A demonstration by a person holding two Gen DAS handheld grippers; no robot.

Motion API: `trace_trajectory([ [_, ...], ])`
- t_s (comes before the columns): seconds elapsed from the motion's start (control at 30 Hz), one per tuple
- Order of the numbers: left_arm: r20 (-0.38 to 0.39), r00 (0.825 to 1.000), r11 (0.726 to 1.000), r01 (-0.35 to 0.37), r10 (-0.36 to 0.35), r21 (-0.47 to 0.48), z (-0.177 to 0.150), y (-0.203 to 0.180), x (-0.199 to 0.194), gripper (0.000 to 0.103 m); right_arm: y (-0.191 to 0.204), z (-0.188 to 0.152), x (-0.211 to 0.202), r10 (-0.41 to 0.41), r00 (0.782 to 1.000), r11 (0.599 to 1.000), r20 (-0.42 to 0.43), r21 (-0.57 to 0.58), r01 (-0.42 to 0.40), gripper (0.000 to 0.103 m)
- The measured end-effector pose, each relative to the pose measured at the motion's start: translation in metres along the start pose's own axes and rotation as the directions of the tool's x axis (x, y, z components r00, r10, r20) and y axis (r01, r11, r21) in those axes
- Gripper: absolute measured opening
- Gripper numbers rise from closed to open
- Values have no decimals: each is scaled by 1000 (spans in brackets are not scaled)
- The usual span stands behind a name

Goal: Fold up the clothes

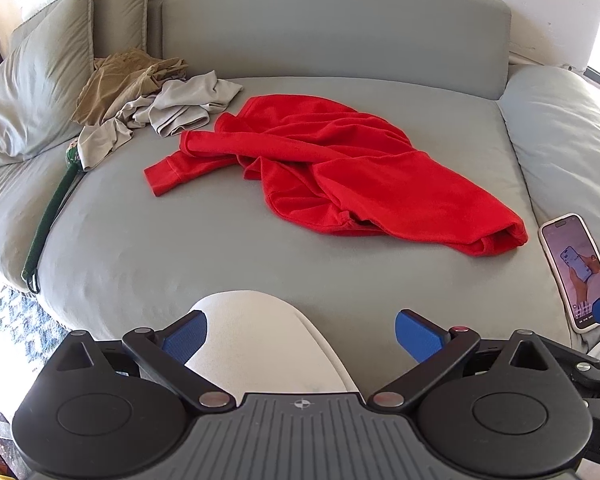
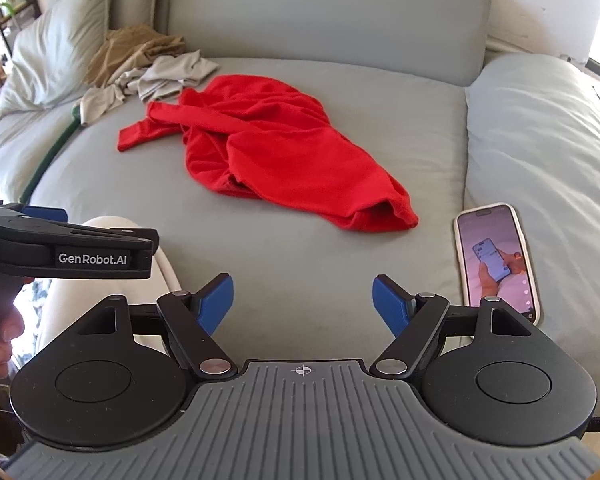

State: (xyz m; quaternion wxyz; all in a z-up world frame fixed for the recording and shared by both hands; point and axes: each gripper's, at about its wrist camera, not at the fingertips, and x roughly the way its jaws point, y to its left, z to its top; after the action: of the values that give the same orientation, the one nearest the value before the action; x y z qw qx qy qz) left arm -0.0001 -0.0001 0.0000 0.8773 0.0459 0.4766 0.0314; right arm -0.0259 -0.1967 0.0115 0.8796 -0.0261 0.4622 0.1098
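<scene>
The red shirt [image 1: 324,168] is being left crumpled mid-sofa [image 1: 180,264], well beyond both claws. The left claw [image 1: 300,336] and right claw [image 2: 303,304] are being held spread and empty, seemingly readied for a first grasp.

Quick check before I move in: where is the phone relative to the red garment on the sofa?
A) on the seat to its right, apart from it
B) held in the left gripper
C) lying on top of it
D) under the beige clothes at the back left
A: the phone lies screen-up on the seat cushion, right of the red garment with bare cushion between them; both the left gripper and the right gripper are open and empty.
</scene>
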Motion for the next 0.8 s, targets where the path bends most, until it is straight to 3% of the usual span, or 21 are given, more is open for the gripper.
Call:
trace_trajectory([
  [0.8,-14,999,999,29,-30,-22,-3,-3,5,101,-4,4,2,6,1000,1000,-11,25,-6,81],
])
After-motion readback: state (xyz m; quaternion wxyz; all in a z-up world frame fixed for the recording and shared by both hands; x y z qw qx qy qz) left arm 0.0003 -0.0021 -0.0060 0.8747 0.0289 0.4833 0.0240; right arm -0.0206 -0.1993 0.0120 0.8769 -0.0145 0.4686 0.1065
